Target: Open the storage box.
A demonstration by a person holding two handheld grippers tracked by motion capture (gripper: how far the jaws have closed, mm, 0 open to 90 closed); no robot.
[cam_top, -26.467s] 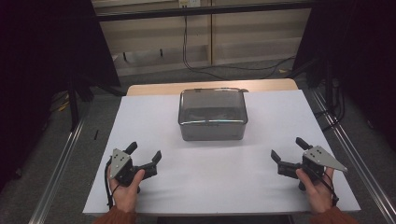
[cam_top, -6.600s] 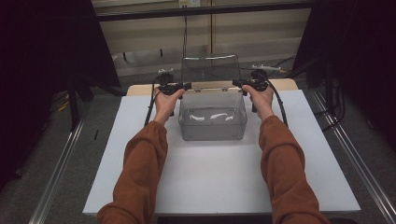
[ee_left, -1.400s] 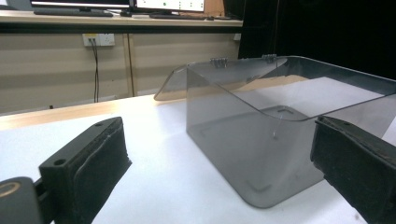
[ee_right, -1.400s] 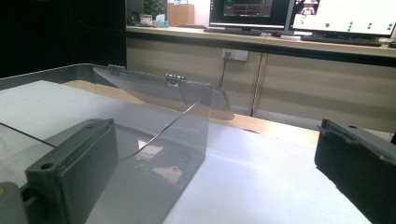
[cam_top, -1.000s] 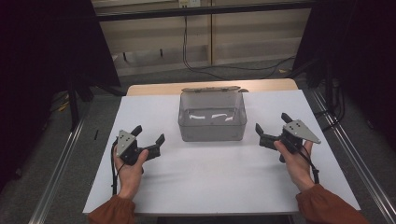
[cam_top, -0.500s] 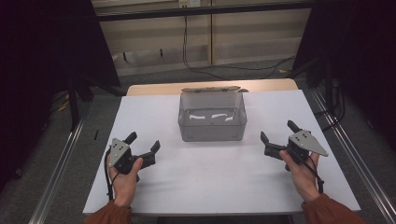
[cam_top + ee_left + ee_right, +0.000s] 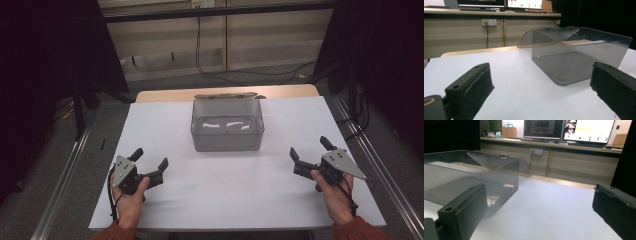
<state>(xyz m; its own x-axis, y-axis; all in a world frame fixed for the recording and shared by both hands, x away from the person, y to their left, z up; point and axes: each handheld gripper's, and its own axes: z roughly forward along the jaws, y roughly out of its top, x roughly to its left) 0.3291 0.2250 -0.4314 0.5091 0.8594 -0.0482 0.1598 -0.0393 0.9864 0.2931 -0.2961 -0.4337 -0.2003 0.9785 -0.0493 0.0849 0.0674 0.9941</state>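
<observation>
**A:** ok quick check, where are your grippers relative to the box right now?

**B:** Nearest you: your left gripper (image 7: 149, 158) sits low over the white table (image 7: 225, 200), on the near-left side of the clear box (image 7: 227, 127) and well apart from it. Its jaws are spread wide with nothing between them. In the left gripper view the two black pads (image 7: 471, 86) frame the box, which stands ahead and a bit toward the right jaw.

**A:** and the other one?

**B:** Your right gripper (image 7: 310, 146) mirrors it on the near-right side of the box, also well apart from it, jaws wide apart and empty too. From the right gripper view the box (image 7: 471, 182) stands ahead toward the left jaw.

**A:** box itself?

**B:** It stands upright in the middle of the table's far half. Its lid (image 7: 229, 95) is swung open and hangs off the hinges on the box's far edge. Can't make out anything inside, just reflections on the bottom.

**A:** behind the box?

**B:** A wooden cabinet wall (image 7: 210, 45) with a dangling cable (image 7: 200, 50), and monitors (image 7: 569, 131) on the counter.
</observation>
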